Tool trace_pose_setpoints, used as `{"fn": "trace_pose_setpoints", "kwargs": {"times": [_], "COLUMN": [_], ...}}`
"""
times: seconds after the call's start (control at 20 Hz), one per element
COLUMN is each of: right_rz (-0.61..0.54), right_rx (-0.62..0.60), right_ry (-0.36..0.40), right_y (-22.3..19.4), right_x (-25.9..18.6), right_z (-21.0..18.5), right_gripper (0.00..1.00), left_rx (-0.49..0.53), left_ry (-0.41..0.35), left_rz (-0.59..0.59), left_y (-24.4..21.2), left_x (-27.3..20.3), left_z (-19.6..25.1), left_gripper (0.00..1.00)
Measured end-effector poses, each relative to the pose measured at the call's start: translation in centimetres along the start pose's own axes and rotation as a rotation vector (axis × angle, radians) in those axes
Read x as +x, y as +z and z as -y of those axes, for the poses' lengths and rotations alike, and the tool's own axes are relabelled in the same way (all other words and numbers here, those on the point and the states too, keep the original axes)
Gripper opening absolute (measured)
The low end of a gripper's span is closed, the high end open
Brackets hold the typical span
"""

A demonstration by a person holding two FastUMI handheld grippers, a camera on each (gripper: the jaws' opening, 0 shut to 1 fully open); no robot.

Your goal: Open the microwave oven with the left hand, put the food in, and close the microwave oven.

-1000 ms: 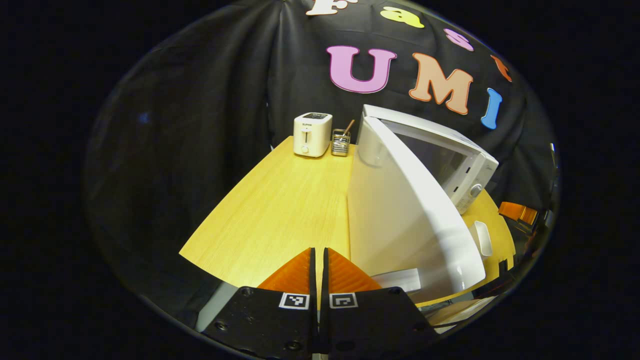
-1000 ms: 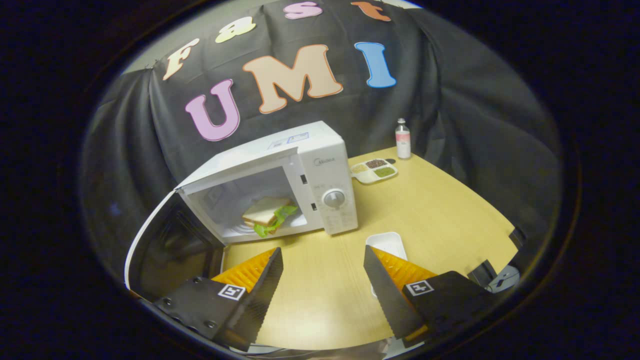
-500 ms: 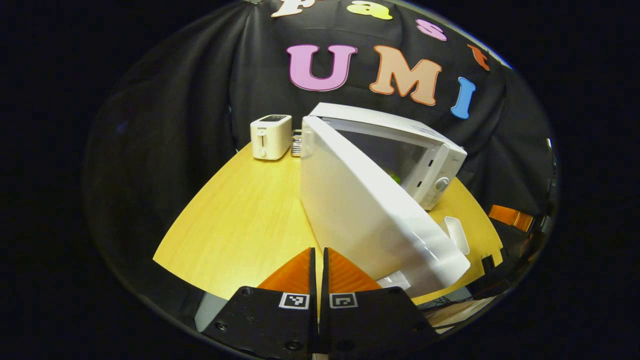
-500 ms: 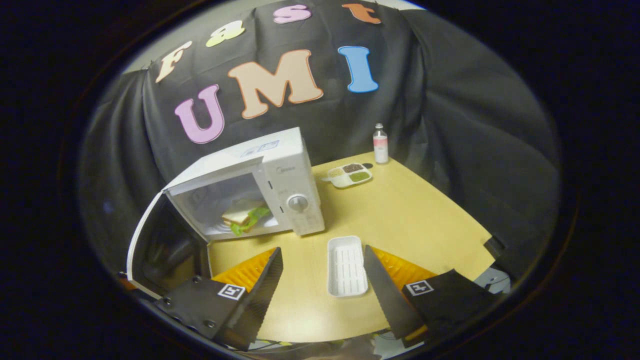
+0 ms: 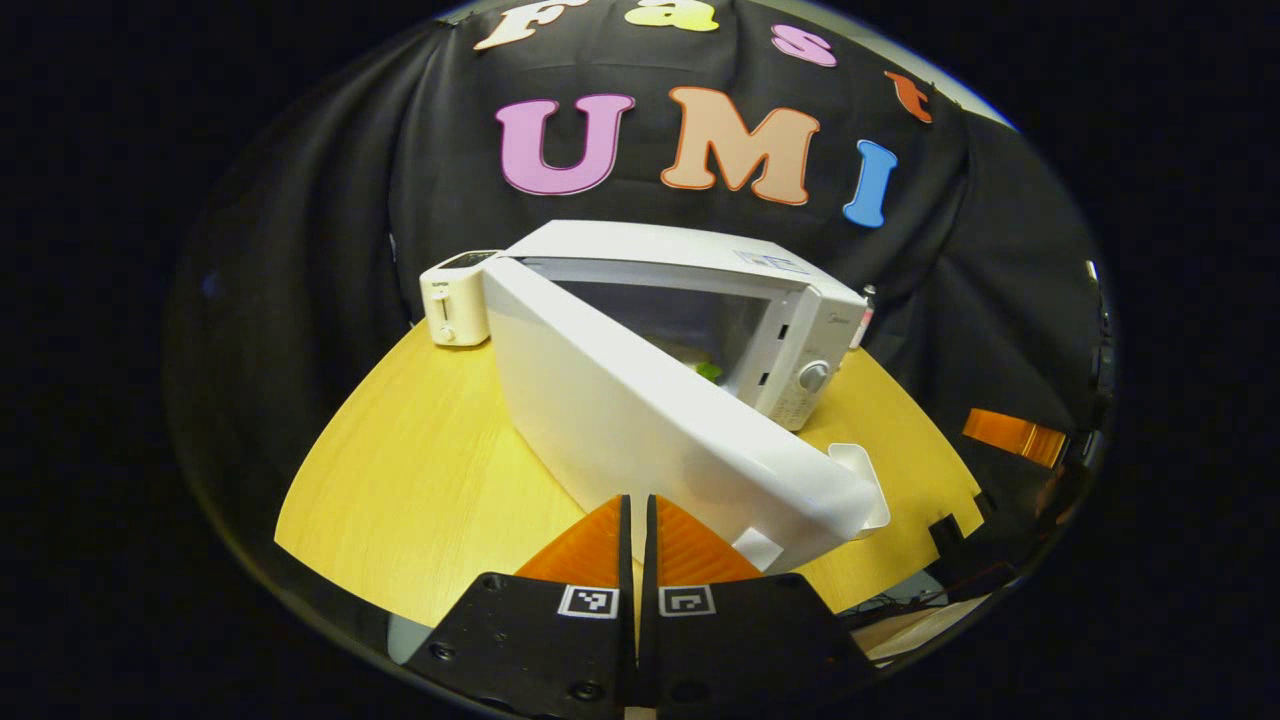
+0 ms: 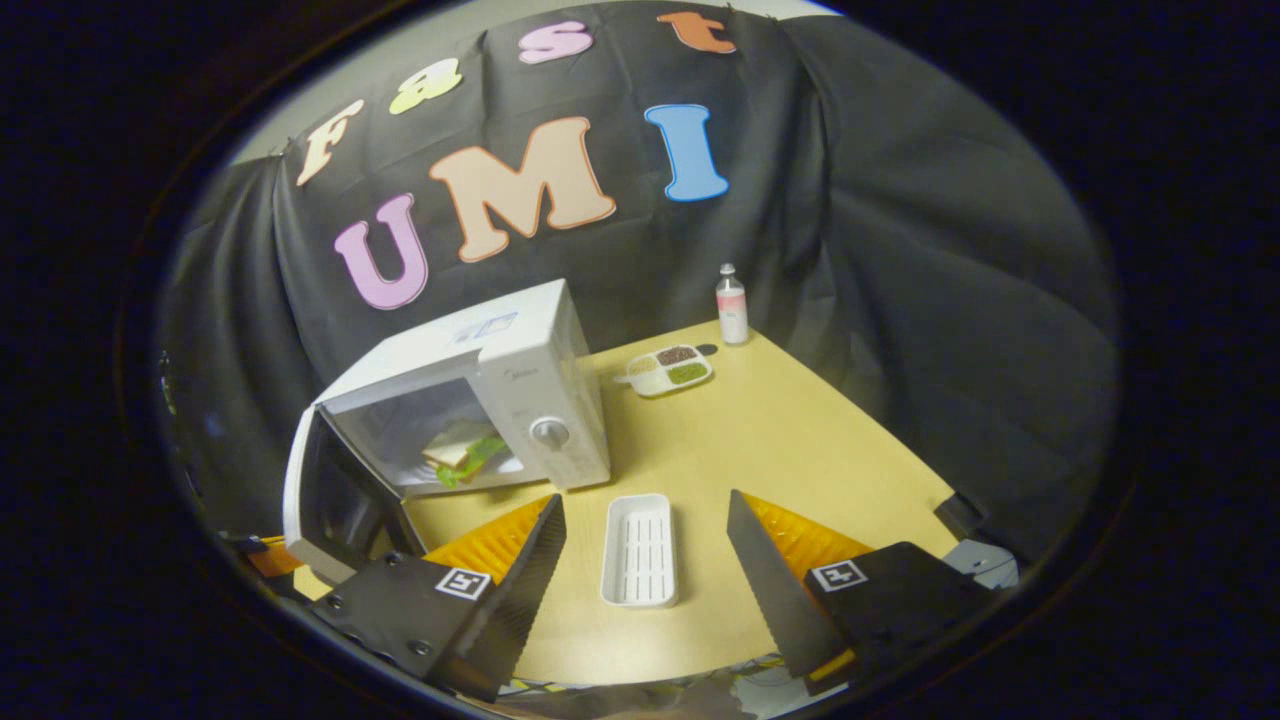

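Pressing closed jaws against the half-open door (image 5: 660,430), the left gripper (image 5: 636,520) meets a stiff, light hinged panel best pushed near its free edge; right gripper (image 6: 645,545) hangs open; sandwich (image 6: 458,452) sits inside the microwave (image 6: 520,385).

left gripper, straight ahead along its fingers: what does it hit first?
Most likely the microwave door. The left gripper is shut, its tips right at the door's white outer face near the free edge. Whether they touch is unclear. The door is part open, the sandwich inside.
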State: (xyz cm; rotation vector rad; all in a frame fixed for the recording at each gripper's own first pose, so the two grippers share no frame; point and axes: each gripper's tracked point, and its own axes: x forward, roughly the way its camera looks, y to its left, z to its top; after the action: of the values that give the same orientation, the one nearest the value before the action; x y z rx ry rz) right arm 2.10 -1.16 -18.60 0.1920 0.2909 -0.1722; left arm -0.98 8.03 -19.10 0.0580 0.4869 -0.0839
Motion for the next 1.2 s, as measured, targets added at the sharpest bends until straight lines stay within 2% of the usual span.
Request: {"fn": "trace_pose_setpoints", "kwargs": {"times": [0.15,0.2,0.65,0.85,1.2], "right_rz": [0.033,0.037,0.050,0.066,0.072], "right_rx": [-0.021,-0.028,-0.019,0.001,-0.022], "right_ry": [-0.003,-0.001,-0.003,-0.003,0.033], "right_y": [1.0,1.1,2.3,2.9,3.8], "right_x": [-0.5,-0.4,-0.2,0.2,1.3], "right_z": [1.1,1.4,4.7,5.6,5.2], "right_gripper": [0.92,1.00,1.00,1.00,0.99], "left_rx": [0.009,0.010,0.065,0.083,0.025], "left_ry": [-0.030,-0.039,-0.094,-0.104,-0.114], "left_rz": [0.014,0.021,0.102,0.115,0.130], "left_y": [0.4,0.6,4.5,5.8,8.3], "left_x": [0.7,1.1,6.0,8.0,11.1], "left_z": [2.4,3.3,9.1,10.4,11.2], "left_gripper": [0.01,0.00,0.01,0.00,0.01]}}
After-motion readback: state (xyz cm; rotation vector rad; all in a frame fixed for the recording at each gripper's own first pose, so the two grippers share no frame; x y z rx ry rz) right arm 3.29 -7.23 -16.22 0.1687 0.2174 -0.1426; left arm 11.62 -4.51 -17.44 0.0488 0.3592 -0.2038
